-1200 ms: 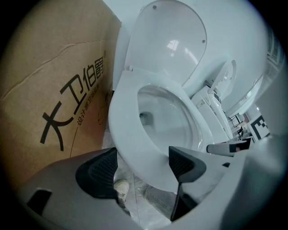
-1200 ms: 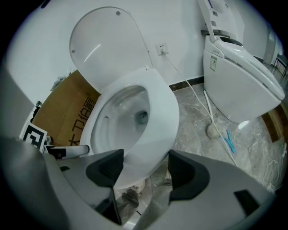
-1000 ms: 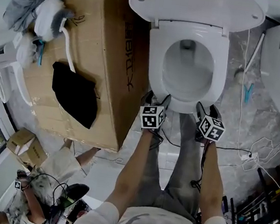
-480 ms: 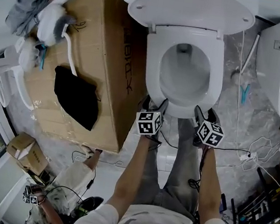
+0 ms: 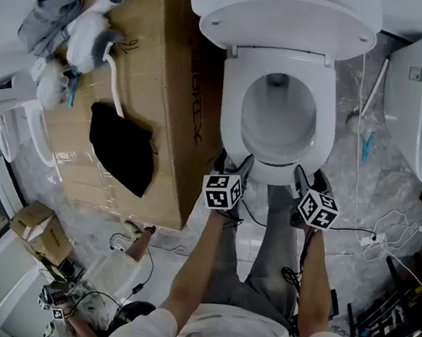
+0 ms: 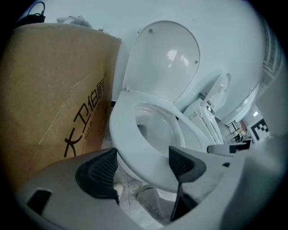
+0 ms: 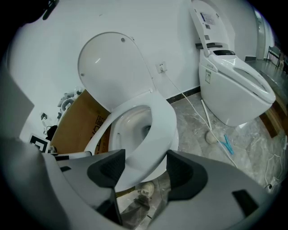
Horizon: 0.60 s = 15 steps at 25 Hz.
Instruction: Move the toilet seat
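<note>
White toilet seat [image 5: 232,104] tilted just above the bowl [image 5: 259,128], lid [image 5: 291,12] upright. Its front rim is clamped in the left gripper [image 6: 143,164] and in the right gripper [image 7: 145,168], whose jaws have just been closing. Beside it, a cardboard box [image 5: 169,80] with a black cloth [image 5: 120,147] on top

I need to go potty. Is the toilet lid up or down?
Up. The lid stands tilted back, and the inside of the bowl shows through the seat.
</note>
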### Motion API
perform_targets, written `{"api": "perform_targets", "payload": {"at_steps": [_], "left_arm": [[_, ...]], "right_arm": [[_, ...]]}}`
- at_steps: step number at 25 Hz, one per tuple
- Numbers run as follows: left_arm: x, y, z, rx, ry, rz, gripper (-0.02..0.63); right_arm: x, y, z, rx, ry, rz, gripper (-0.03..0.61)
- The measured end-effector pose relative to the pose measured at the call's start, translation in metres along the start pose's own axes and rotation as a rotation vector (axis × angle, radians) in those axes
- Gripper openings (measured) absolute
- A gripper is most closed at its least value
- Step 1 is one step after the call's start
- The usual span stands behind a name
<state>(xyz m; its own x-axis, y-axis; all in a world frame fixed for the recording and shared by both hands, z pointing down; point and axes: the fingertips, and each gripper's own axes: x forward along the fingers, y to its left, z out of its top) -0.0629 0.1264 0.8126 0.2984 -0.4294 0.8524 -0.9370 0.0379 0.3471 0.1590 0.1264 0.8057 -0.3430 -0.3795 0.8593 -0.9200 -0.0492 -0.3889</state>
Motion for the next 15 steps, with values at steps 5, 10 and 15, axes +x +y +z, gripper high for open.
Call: {"api": "perform_targets", "payload": {"at_steps": [5, 10, 15], "left_arm": [[-0.013, -0.006, 0.012, -0.012, -0.024, -0.009, 0.373], [-0.026, -0.011, 0.026, -0.027, -0.051, -0.021, 0.373], [-0.035, -0.016, 0.037, -0.038, -0.069, -0.028, 0.373]], "right_arm": [[-0.014, 0.008, 0.012, 0.008, -0.029, 0.011, 0.307], [-0.027, 0.017, 0.026, 0.019, -0.058, 0.022, 0.305], [-0.037, 0.022, 0.038, 0.041, -0.081, 0.021, 0.296]]}}
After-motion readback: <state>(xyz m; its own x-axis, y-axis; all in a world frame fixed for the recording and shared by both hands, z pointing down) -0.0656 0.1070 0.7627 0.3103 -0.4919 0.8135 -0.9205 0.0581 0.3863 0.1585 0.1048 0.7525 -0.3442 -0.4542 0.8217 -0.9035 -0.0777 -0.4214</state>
